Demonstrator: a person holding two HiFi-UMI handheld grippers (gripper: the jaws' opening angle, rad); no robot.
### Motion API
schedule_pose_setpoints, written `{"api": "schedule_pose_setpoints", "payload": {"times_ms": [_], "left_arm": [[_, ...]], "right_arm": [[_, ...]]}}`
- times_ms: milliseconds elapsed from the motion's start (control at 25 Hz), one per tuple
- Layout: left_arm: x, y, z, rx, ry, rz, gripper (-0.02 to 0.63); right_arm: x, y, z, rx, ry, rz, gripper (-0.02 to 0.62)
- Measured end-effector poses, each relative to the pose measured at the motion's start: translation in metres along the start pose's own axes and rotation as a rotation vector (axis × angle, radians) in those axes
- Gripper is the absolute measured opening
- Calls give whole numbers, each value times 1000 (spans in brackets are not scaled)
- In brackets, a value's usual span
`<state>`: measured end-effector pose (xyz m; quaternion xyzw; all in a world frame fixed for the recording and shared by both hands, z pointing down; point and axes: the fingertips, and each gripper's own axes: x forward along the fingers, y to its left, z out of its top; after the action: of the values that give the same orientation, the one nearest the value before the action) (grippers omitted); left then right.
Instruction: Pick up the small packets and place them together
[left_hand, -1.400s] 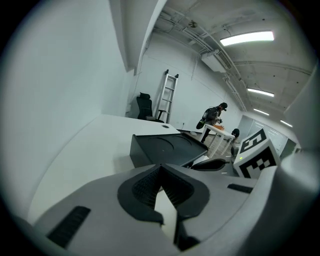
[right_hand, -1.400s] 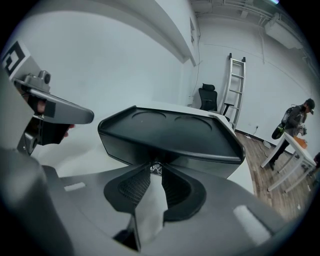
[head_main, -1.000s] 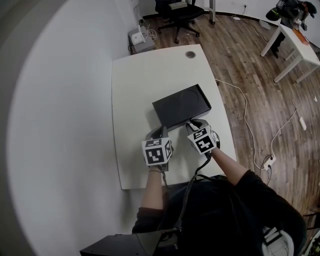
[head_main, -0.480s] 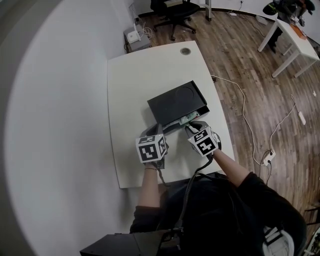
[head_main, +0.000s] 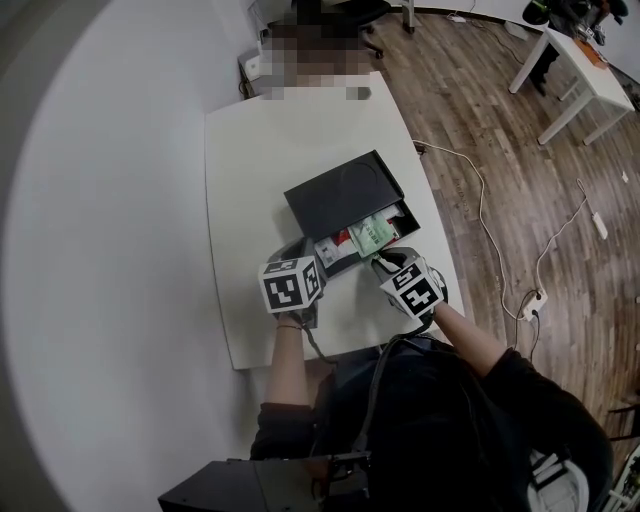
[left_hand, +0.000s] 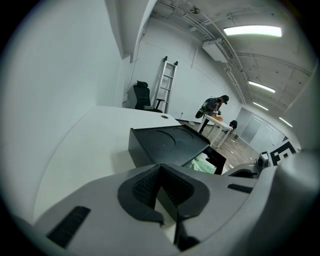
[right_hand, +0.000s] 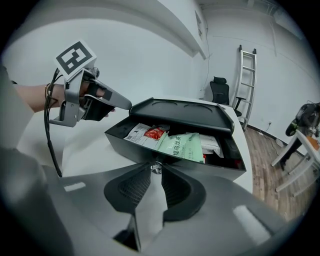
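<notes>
A white table (head_main: 250, 150) fills the middle of the head view, with wooden floor (head_main: 500, 130) to its right. On the table's near half sits a flat black box (head_main: 338, 190), its lid marked with a shallow ring. A drawer (right_hand: 215, 167) stands pulled out of the box's near side, toward the person, open at the top.

The left tool (head_main: 303, 252) is at the near left corner of the box. In the left gripper view its jaws meet at the tips with nothing between them, and the box's dark side wall rises just beyond. It looks to be resting against that corner, though actual contact is hard to confirm from either view. The right tool (head_main: 383, 259) is at the front of the drawer, its jaws drawn in almost fully.

The small packets lie in the drawer, overlapping. A pale green packet (right_hand: 182, 146) with dark print lies on top near the middle. A white packet with a red patch (right_hand: 144, 134) lies to its left, and another white packet (right_hand: 214, 145) shows at its right.

Smallest is a shiny metal knob (right_hand: 156, 169) on the drawer's front wall, pinched between the right tool's tips.
</notes>
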<state>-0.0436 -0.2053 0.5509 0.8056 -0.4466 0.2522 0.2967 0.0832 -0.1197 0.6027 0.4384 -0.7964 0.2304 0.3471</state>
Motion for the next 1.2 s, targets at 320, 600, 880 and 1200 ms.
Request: {"api": "schedule_pose_setpoints", "payload": {"times_ms": [320, 600, 880, 1200], "left_arm": [[3, 2, -2, -11, -13, 12, -2], [1, 2, 1, -7, -10, 19, -2], [2, 4, -2, -17, -11, 22, -2], [-1, 5, 1, -26, -15, 23, -2]], "right_arm": [[-16, 10, -25, -6, 32, 43, 67], [-26, 18, -29, 7, 22, 73, 66], [-32, 14, -26, 74, -13, 125, 87], [-67, -49, 24, -51, 18, 163, 112]]}}
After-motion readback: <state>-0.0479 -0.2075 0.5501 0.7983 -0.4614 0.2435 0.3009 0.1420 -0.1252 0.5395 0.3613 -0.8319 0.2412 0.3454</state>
